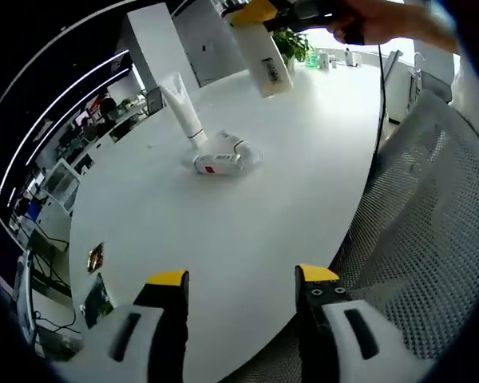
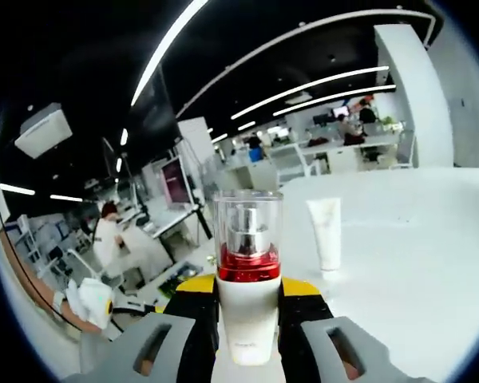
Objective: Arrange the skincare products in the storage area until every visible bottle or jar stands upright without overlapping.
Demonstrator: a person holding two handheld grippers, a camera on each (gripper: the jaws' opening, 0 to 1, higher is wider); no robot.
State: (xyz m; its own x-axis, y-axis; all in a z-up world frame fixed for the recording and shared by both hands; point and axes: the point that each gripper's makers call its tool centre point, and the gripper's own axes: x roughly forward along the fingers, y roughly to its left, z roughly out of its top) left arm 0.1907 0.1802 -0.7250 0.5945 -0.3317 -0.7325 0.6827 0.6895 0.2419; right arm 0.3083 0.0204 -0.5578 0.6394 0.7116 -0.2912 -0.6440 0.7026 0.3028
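While the right gripper (image 2: 248, 307) has its jaws closed on the white body of a pump bottle (image 2: 247, 271) with a clear cap and a red band, holding it upright above the white table (image 1: 223, 231), the left gripper (image 1: 241, 289) hangs low near the table's edge with its jaws apart and nothing between them. From the left gripper view the carried bottle shows at the top, tilted in that picture (a tilt the rolling camera may well be adding). On the table a white tube (image 1: 184, 108) stands on its cap, and just beside it a small white bottle (image 1: 221, 155) with a red label lies on its side, touching or nearly touching the tube's base.

The held bottle looks rigid and smooth, probably slippery plastic or glass, and its clear cap seems the weak point, so the mid-body grip appears sound. The lying bottle seems light and likely to roll; taking it across its body would suit best. The tube looks soft and tippy.
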